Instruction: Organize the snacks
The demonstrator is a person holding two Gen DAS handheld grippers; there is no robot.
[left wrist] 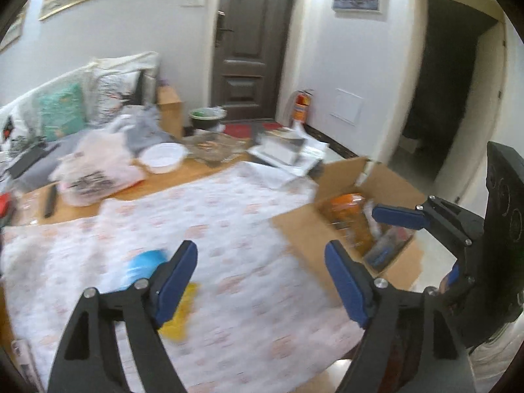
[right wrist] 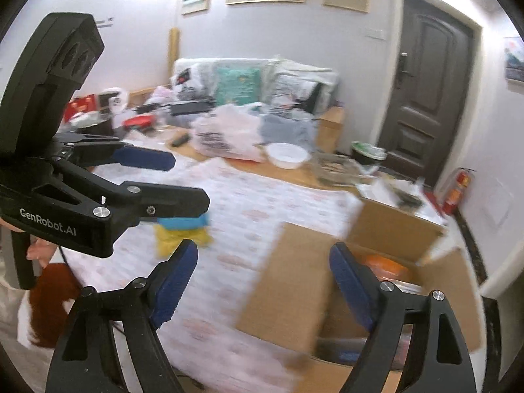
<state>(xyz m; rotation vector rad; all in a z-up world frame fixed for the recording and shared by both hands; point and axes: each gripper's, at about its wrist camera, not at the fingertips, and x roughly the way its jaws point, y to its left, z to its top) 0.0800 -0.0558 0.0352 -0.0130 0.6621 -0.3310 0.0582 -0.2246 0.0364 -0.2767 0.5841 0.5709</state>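
An open cardboard box [right wrist: 294, 278] stands at the right end of the table, its flap lying on the floral tablecloth [left wrist: 213, 216]. Inside it I see an orange snack packet [left wrist: 347, 209] and other blurred packets. A blue packet [left wrist: 144, 265] and a yellow packet [left wrist: 180, 321] lie together on the cloth, just behind my left gripper's left finger. My left gripper [left wrist: 260, 252] hangs open above the cloth with nothing between its fingers. My right gripper [right wrist: 263, 255] is open and empty over the box flap, its right finger over the box opening.
Beyond the cloth the wooden tabletop holds a white bowl [left wrist: 162, 157], a printed plastic bag [left wrist: 95, 170], a glass dish [left wrist: 213, 147] and a pile of papers [left wrist: 288, 150]. A sofa with cushions lies behind. A fire extinguisher [left wrist: 301, 106] stands by the dark door.
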